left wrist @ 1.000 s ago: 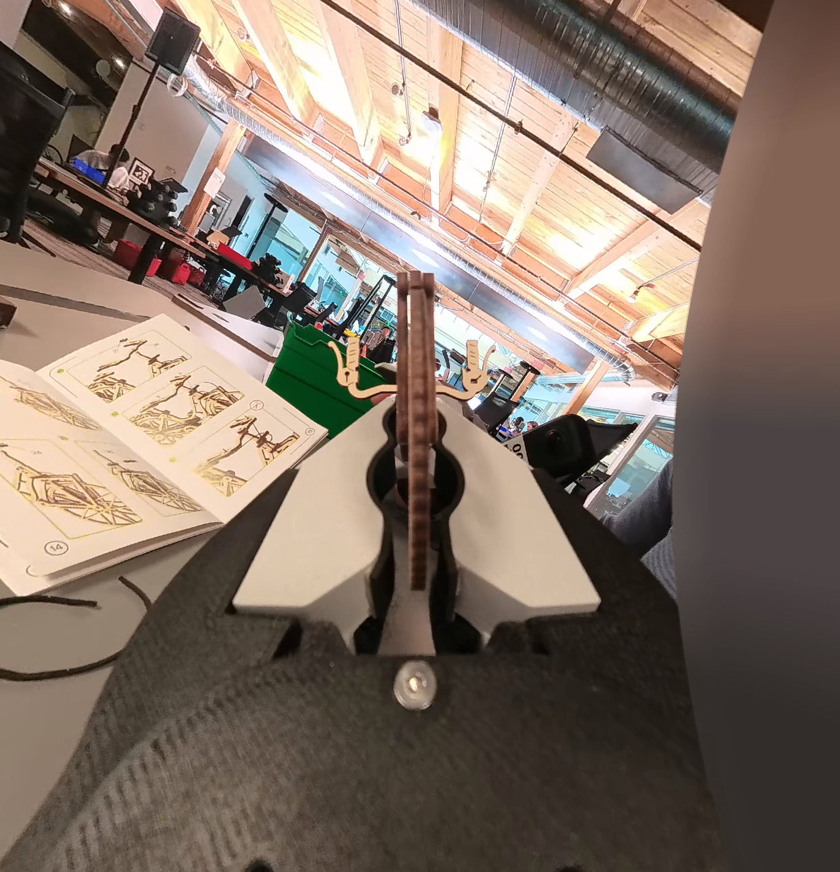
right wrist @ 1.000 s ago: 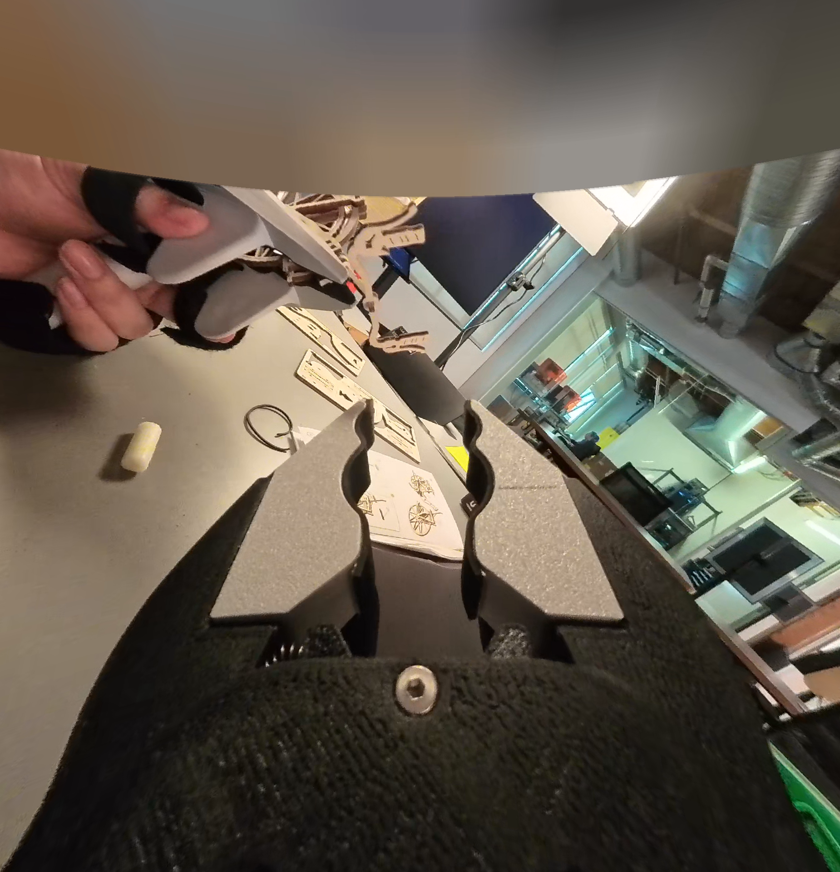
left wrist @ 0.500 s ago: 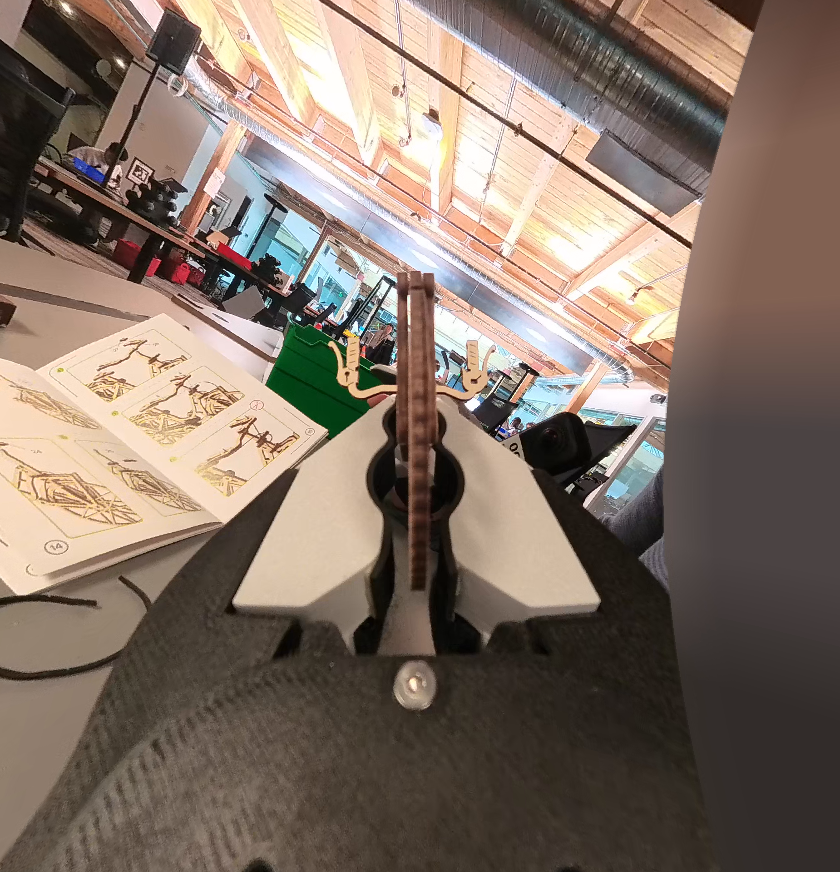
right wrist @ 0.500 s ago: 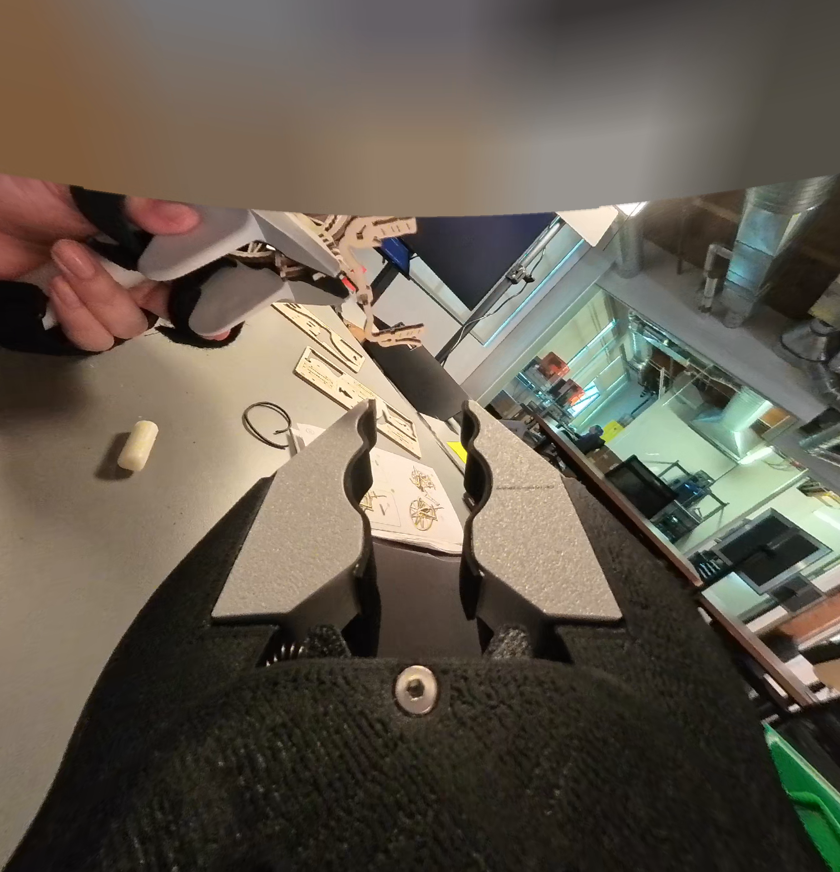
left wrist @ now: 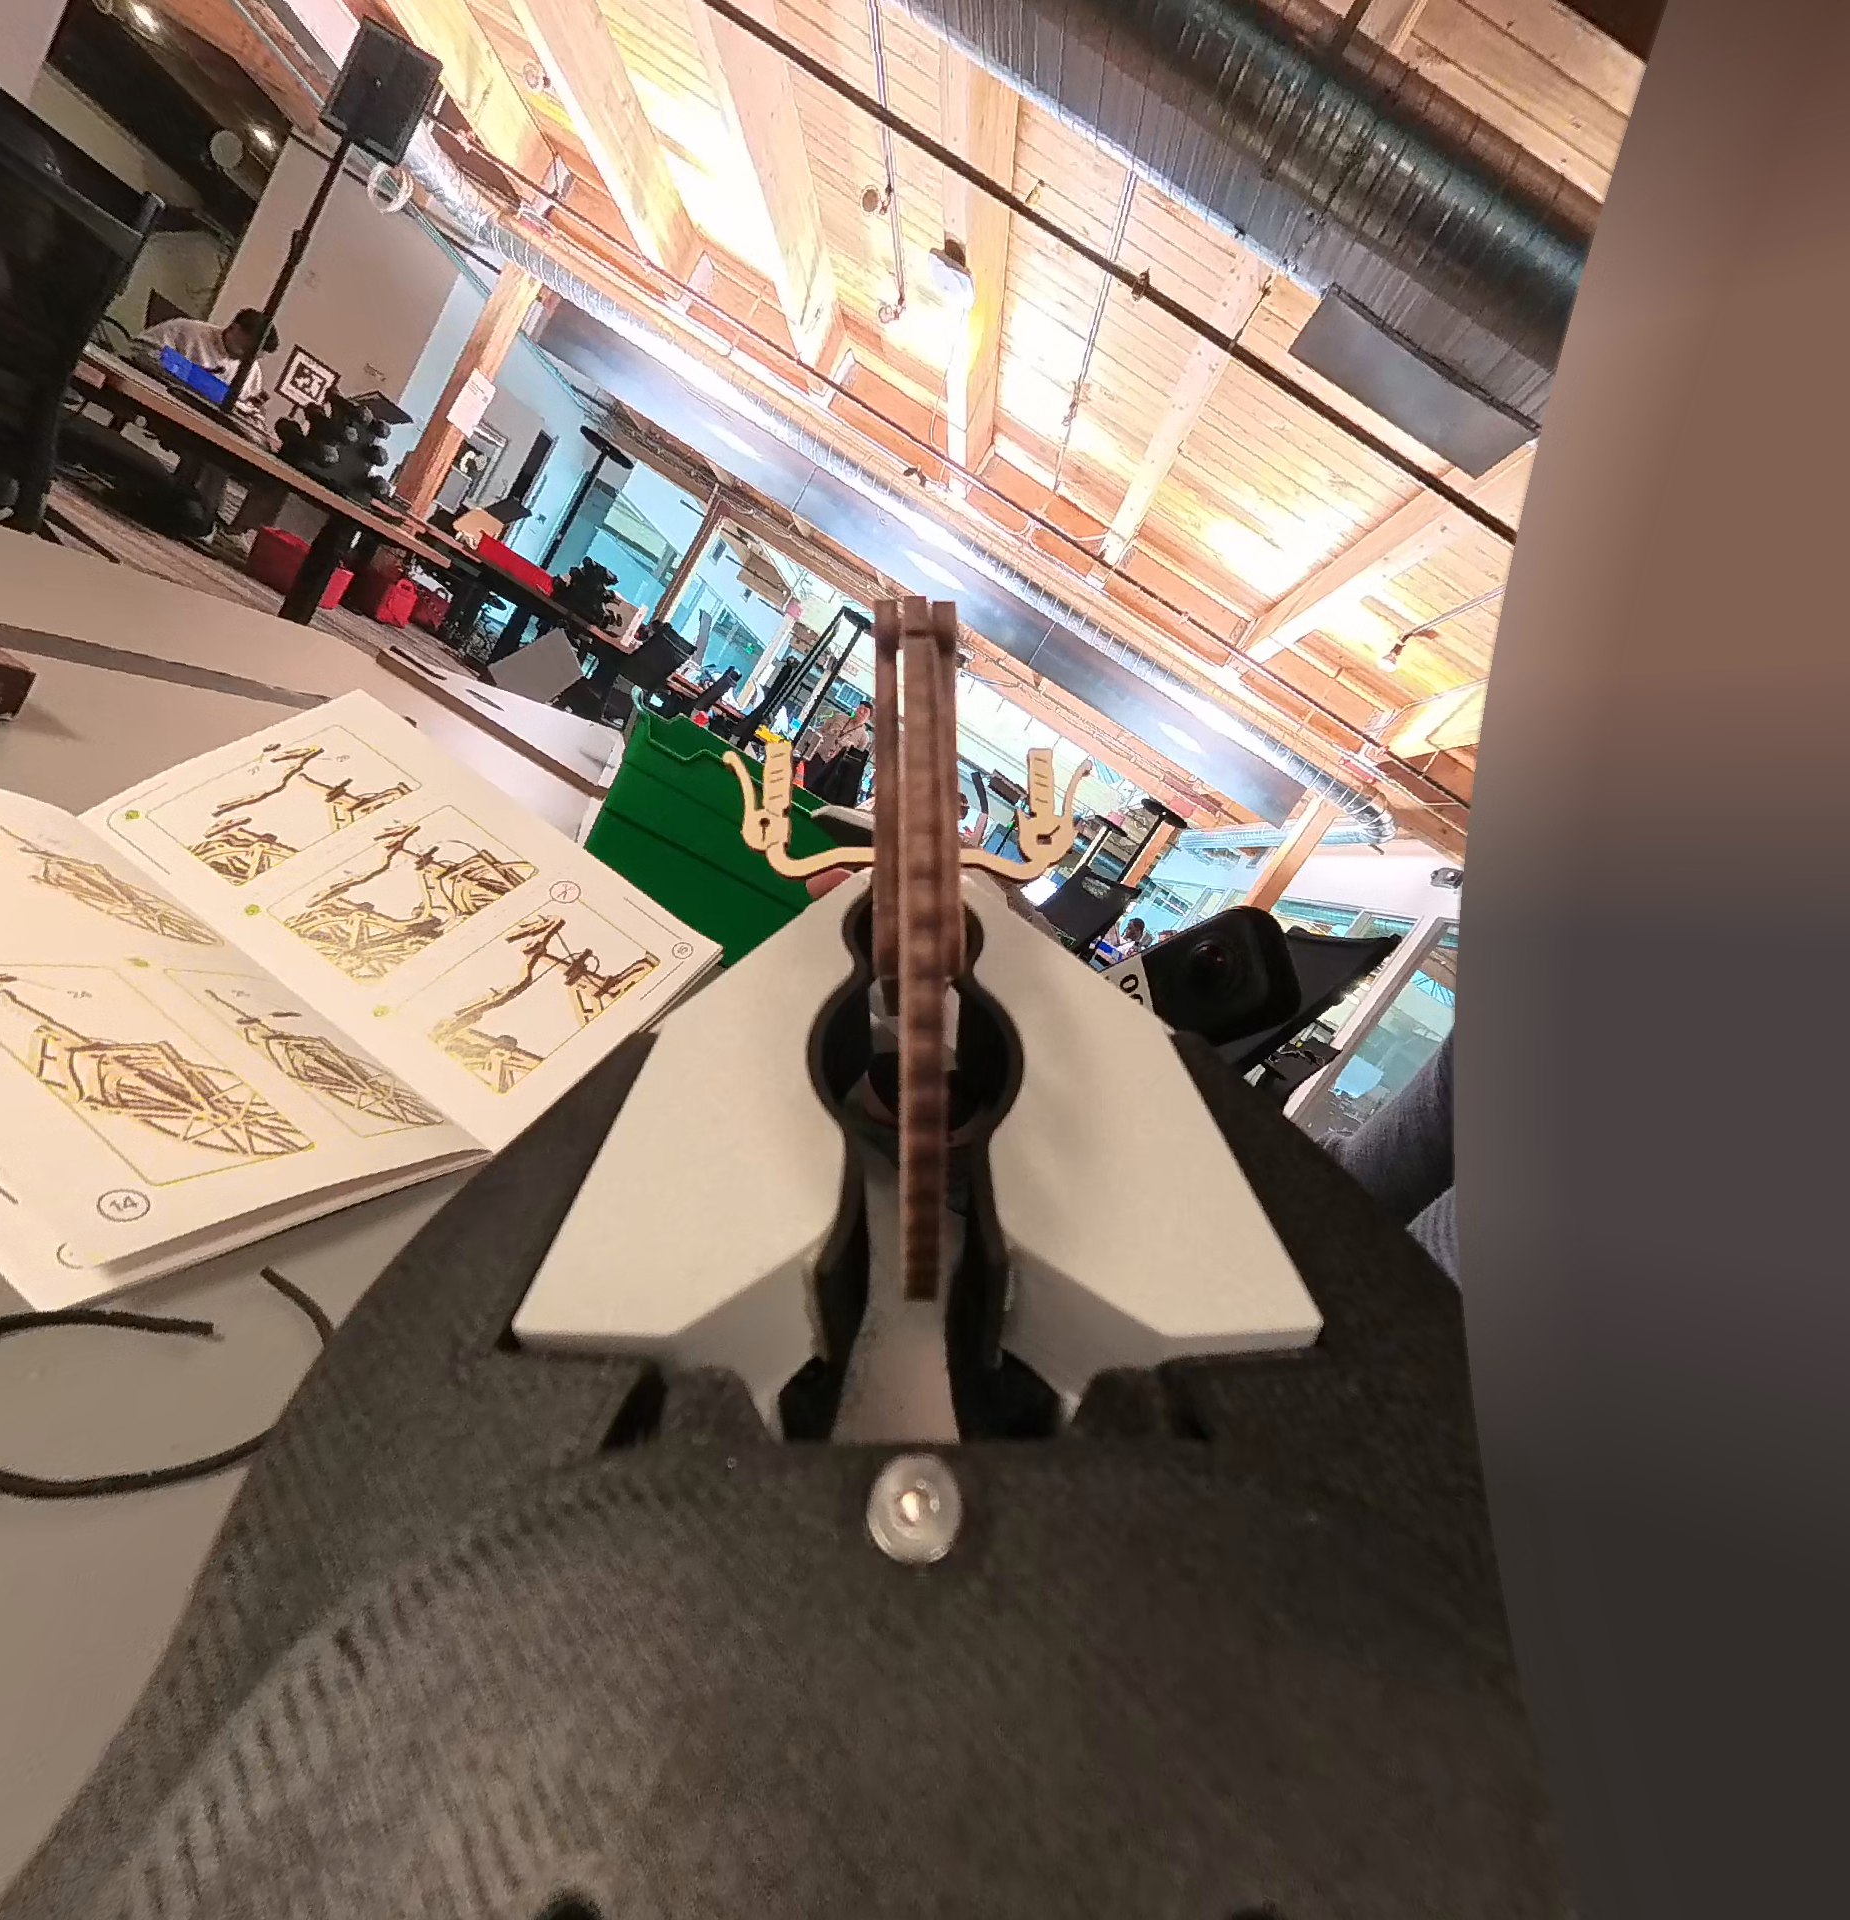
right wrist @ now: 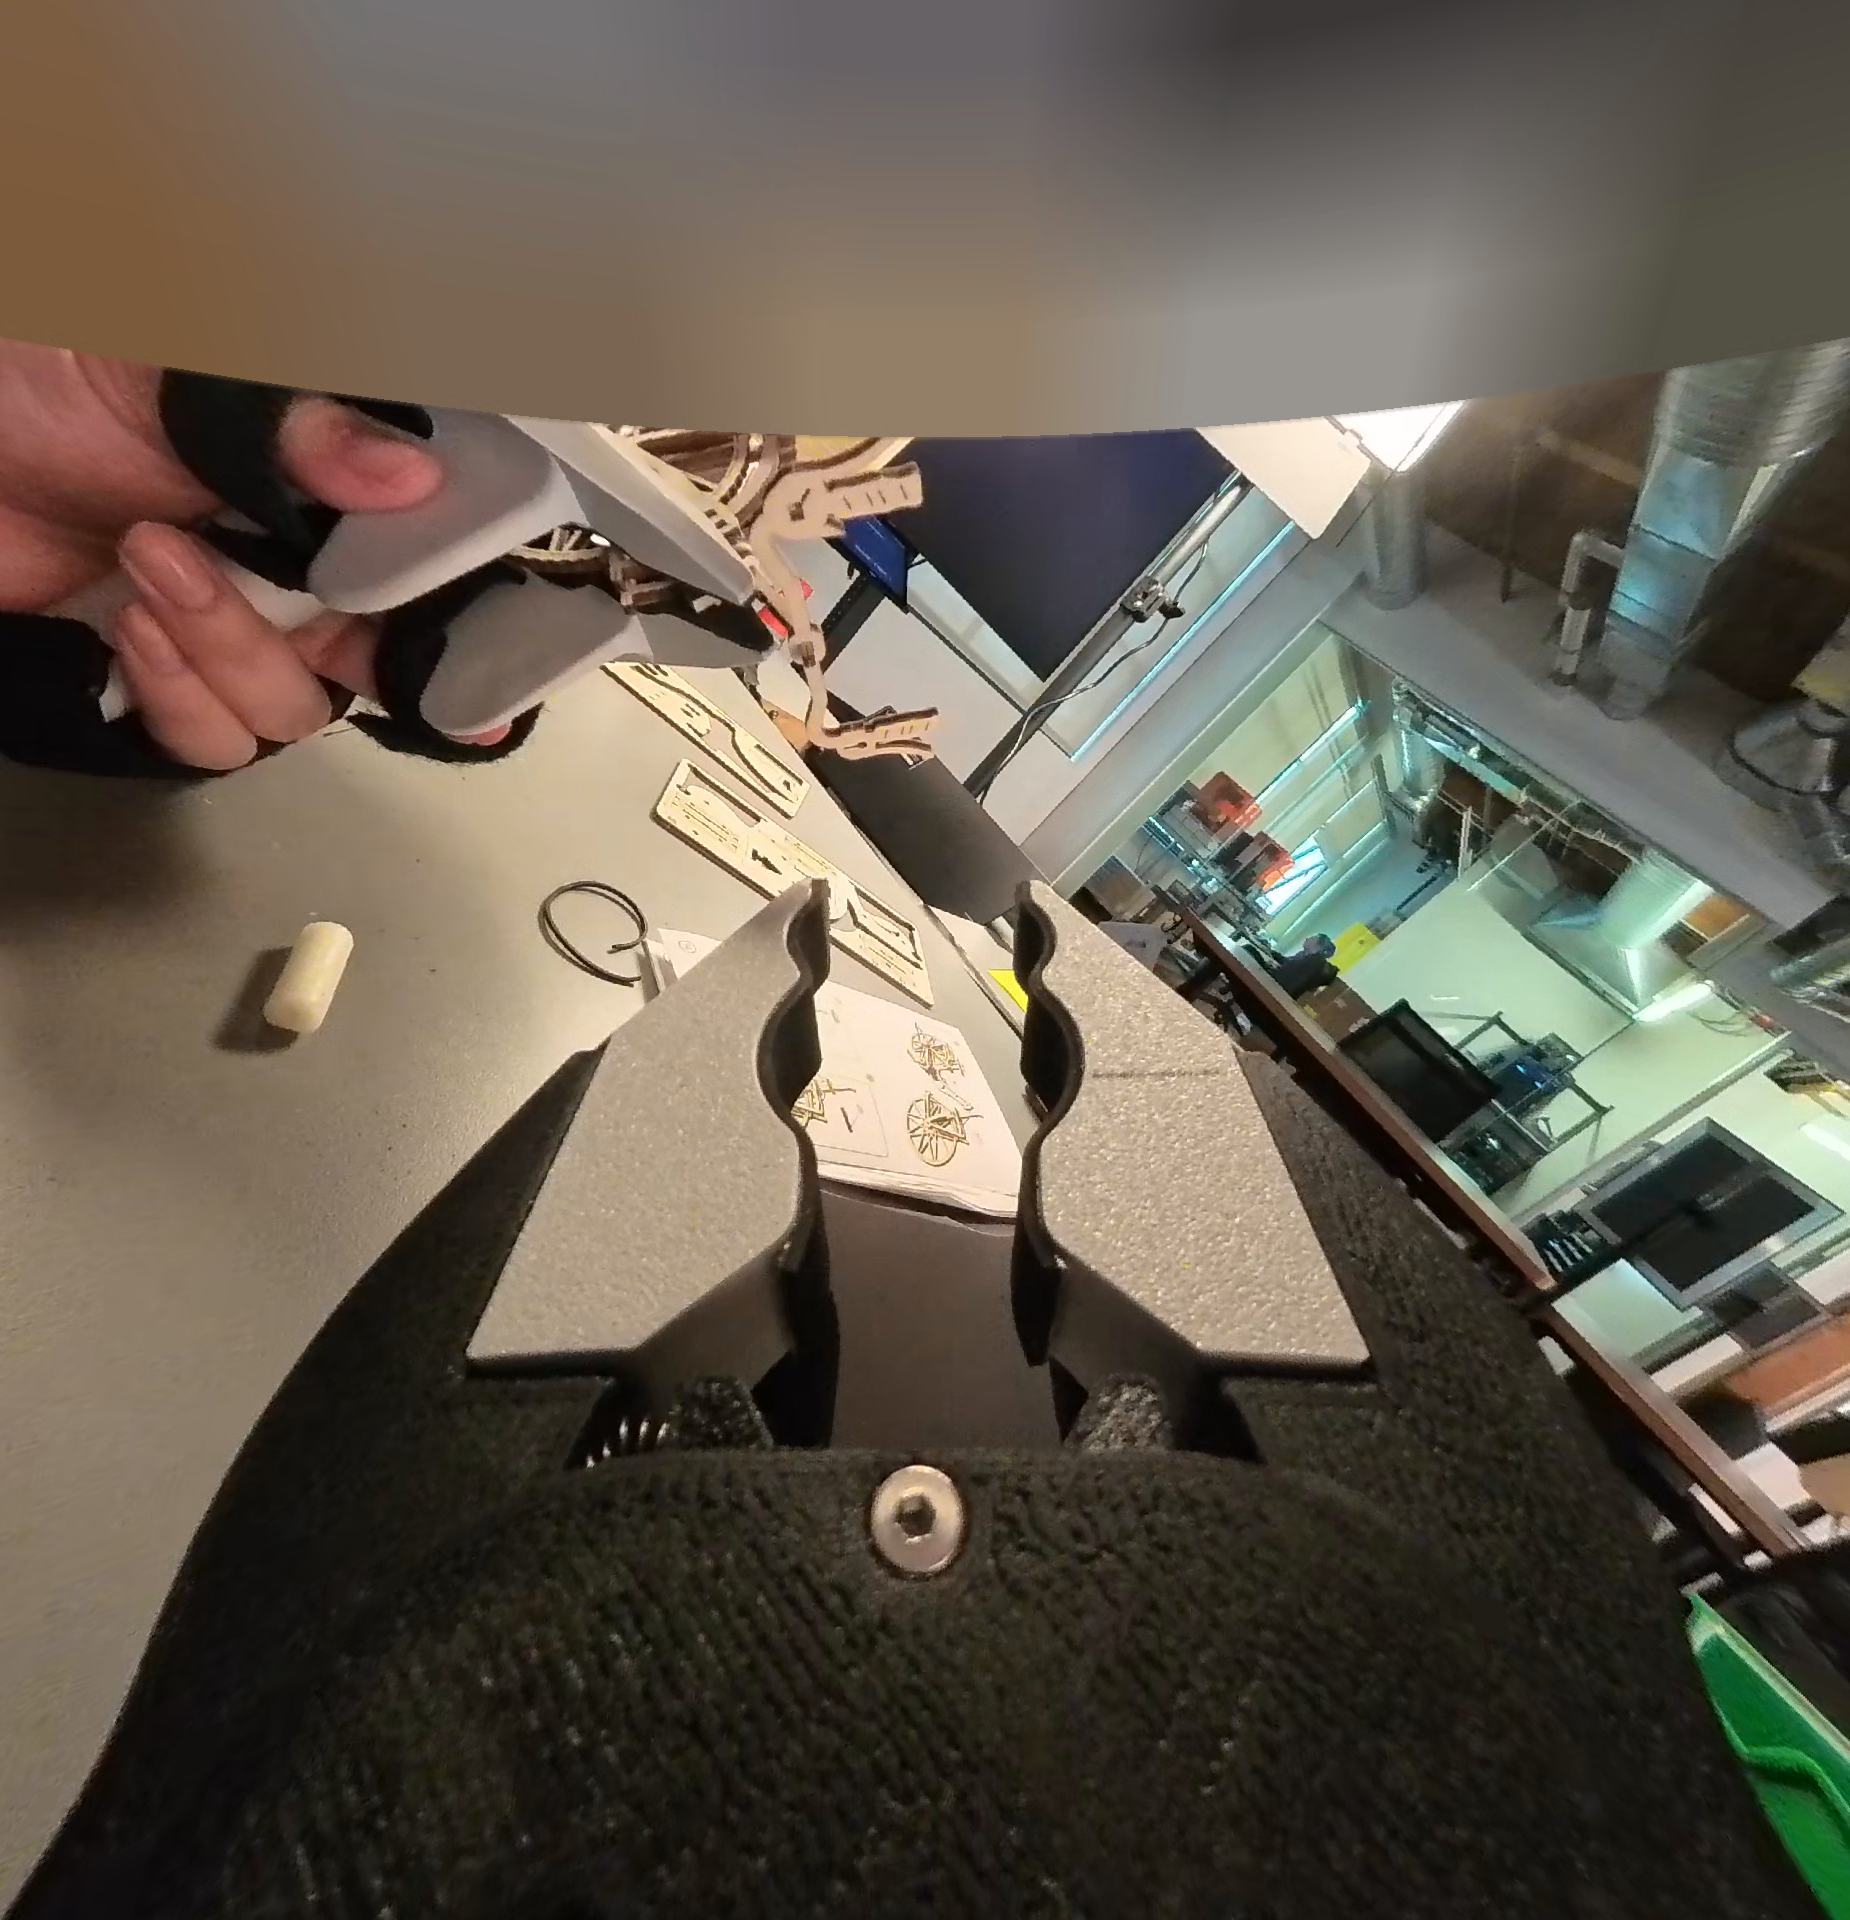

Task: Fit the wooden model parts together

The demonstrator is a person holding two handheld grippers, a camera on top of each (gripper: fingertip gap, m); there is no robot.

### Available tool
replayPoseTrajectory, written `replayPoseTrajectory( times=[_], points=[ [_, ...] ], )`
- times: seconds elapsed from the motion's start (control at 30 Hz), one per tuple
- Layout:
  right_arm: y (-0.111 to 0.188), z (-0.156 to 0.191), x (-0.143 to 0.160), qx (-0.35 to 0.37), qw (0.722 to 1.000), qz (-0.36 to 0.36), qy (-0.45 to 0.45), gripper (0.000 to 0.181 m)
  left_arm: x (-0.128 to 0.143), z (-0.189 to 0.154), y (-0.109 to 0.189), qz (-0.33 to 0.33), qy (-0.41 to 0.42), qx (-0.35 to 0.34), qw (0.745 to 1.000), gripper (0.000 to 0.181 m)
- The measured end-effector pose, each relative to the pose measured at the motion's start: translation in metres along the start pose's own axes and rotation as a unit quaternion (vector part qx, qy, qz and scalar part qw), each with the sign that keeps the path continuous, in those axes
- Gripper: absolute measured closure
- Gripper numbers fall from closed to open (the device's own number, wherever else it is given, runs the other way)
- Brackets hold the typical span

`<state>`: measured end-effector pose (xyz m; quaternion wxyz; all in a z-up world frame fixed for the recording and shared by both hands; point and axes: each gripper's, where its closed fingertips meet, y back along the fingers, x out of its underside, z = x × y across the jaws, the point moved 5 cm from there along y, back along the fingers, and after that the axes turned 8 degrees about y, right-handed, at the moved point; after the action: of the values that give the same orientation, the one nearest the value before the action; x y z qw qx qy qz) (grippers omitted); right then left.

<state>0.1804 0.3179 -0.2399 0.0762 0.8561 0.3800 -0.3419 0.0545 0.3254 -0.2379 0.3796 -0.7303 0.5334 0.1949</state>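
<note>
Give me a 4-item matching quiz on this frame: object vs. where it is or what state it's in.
Things:
1. left gripper
2. right gripper
3. instruction booklet
4. small cream cylinder

States:
A. lying alone on the grey table
B. open, nothing between its fingers
C. spread open flat, showing assembly drawings
D. shut on the wooden model, held edge-on

Pairs: 1-D, 2-B, 3-C, 4-A

Left gripper (left wrist: 916, 935) jaws clamping layered brown wooden model part (left wrist: 919, 935) edge-on; open white instruction booklet (left wrist: 277, 966) lying on grey table (left wrist: 121, 1538).
</note>
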Motion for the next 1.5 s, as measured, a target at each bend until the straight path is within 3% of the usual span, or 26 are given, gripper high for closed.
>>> replayPoseTrajectory(
  times=[0.77,1.13,1.5],
  points=[
    [-0.003,0.007,-0.010,-0.018,1.000,-0.020,-0.004,0.148,-0.001,0.002,0.000,-0.005,0.019,0.003,1.000,0.173],
    [-0.005,0.010,-0.008,-0.022,1.000,-0.015,0.002,0.149,-0.029,0.027,0.022,-0.141,0.123,-0.021,0.982,0.174],
    [-0.005,0.009,-0.004,-0.016,1.000,-0.006,0.007,0.150,-0.037,0.033,0.030,-0.168,0.160,-0.004,0.973,0.174]
  ],
)
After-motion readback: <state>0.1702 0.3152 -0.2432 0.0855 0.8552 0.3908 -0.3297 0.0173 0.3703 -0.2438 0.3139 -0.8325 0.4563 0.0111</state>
